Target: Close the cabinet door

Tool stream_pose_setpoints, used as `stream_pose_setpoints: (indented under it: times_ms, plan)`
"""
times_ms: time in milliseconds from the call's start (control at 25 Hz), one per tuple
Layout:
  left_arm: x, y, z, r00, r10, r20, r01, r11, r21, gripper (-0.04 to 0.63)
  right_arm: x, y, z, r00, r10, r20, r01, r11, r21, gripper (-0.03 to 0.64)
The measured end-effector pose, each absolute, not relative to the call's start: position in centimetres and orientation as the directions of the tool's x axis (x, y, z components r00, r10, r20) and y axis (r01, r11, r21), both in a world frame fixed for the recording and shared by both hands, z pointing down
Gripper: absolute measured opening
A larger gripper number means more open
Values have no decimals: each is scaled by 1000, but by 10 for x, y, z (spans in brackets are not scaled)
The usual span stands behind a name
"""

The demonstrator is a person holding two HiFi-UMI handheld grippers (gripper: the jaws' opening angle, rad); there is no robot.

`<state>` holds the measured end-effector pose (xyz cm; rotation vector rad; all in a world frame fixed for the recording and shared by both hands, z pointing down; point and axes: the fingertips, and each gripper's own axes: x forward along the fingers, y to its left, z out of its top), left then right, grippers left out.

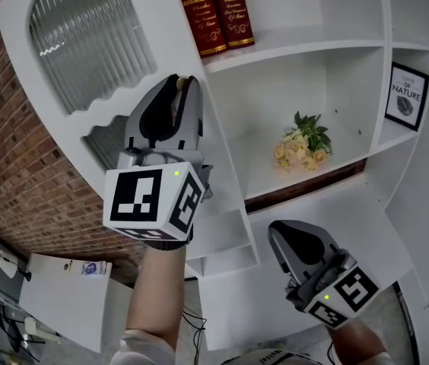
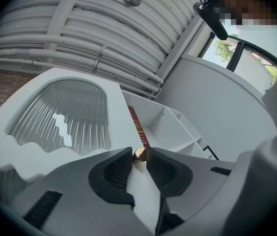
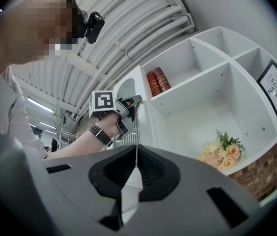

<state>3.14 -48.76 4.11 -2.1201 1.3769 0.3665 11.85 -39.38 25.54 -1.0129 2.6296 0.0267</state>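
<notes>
between left gripper (image 2: pixel 139 155) tips: brass knob (image 2: pixel 140 153) of cabinet door (image 2: pixel 117 113)

The left tongs (image 1: pixel 182 82) reach up high and pinch a small knob (image 2: pixel 140 153) with their tips. The right tongs (image 1: pixel 277 233) sit lower down, closed tight, holding nothing.

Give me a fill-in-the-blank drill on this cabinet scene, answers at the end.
The left gripper clamps the cabinet door by its ____.
The right gripper has its jaws together with ____ between them.
Two ____ books stand side by side.
The flowers lie ____ the books.
Missing words: knob; nothing; red; below.
</notes>
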Motion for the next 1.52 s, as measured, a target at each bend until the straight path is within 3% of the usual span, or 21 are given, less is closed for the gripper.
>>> stream_pose_setpoints:
  times_ms: [1240,1520]
  plan:
    - [24,-454,53,431,-721,-543,-900,-300,-315,95,105,-384,264,-695,-658,-289,-655,745,-122,20]
    - [19,-420,79,487,-708,-512,-872,-360,-333,34,78,-363,265,-682,-677,-276,-682,725,-94,20]
